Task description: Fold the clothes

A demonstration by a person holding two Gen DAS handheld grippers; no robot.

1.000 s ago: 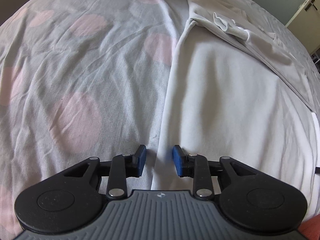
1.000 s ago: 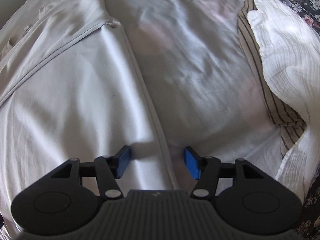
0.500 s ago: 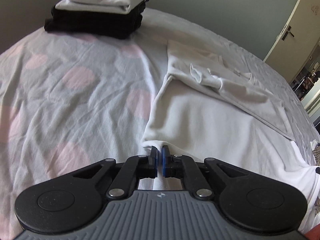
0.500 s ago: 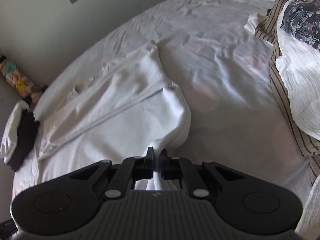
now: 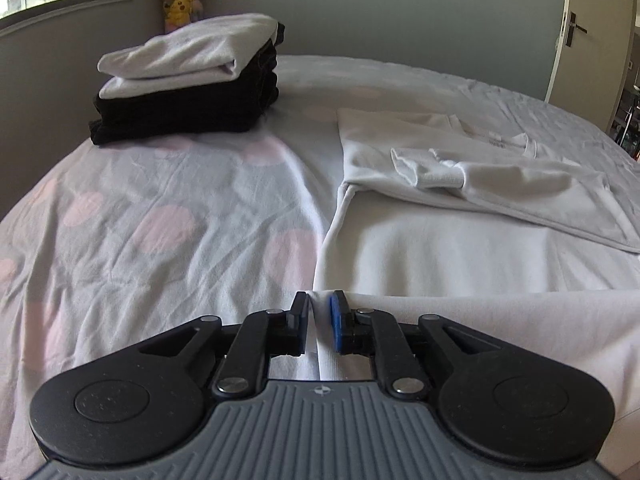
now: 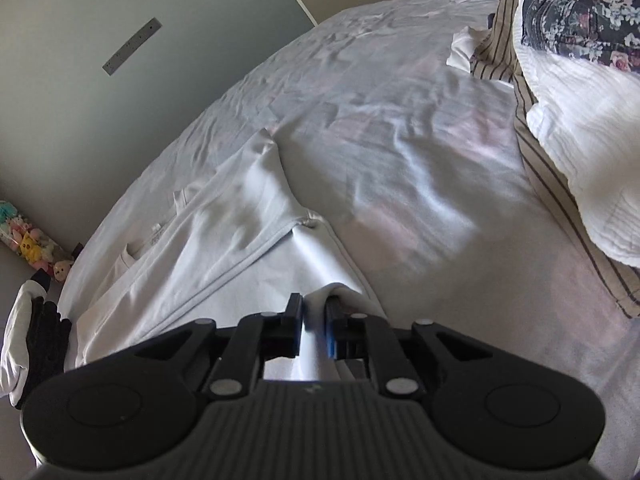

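Right gripper, jaws opening, pinches white shirt

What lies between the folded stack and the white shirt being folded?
Left wrist view: only bare pink-spotted sheet separates the folded stack from the white shirt; nothing else lies there.

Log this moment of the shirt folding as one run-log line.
step: lift hem | left gripper: jaws opening, white shirt hem between pads | right gripper: jaws opening, hem between pads | folded stack: far corner of bed

left wrist: low, close, facing folded stack | right wrist: low, tilted | shared: white shirt
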